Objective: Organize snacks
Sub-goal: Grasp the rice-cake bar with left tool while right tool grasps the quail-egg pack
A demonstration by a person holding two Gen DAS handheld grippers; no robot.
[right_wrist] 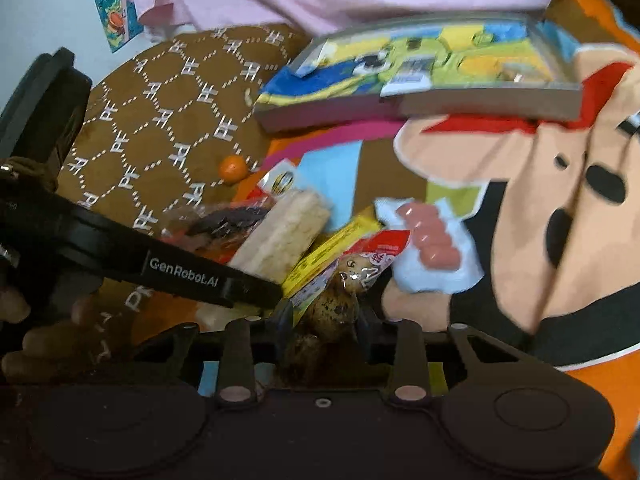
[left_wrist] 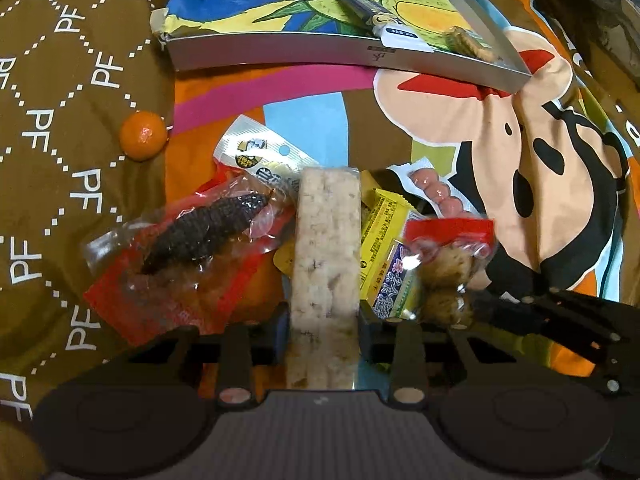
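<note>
Gripping a pale wrapped cereal bar, left tongs hold firm; right tongs clamp a clear speckled-egg pouch. Next: carrying both ahead to the shallow grey box.

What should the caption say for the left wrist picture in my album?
Left gripper clamps a pale rice bar among snack packets.

You see a brown pillow with white dotted diamonds at 9 o'clock, beside an orange mandarin.
</note>
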